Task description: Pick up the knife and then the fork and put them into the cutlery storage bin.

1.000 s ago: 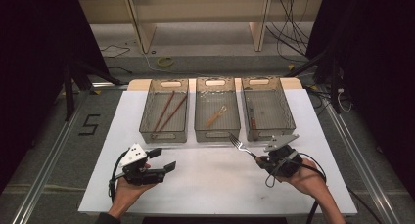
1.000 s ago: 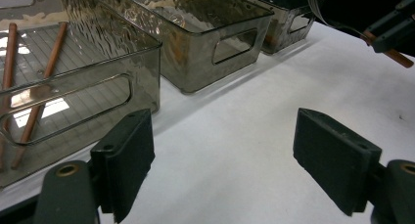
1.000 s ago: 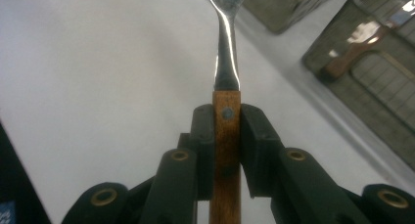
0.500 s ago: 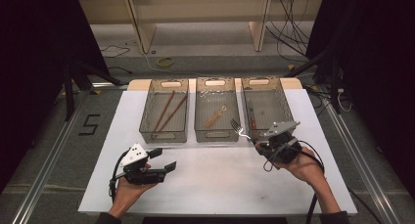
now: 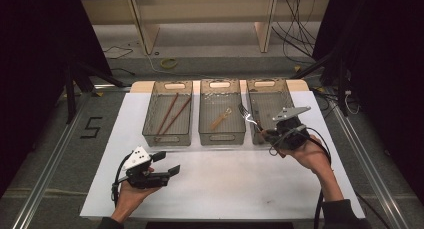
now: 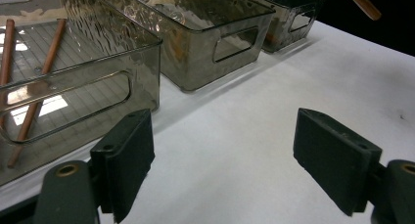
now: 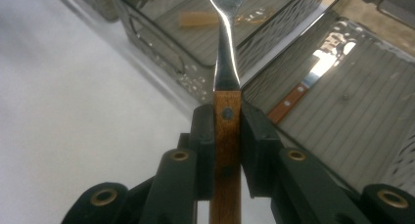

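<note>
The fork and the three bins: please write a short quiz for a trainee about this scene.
1. True or false: the right gripper is shut on the wooden handle of the fork.
2. What lies in the left bin? A) two brown sticks B) a knife C) nothing
3. How do the jaws of the left gripper stand?

Key
1. True; the pads press on both sides of the handle.
2. A; the two sticks lie lengthwise in it.
3. Wide open, with nothing between them, above the white table.
</note>
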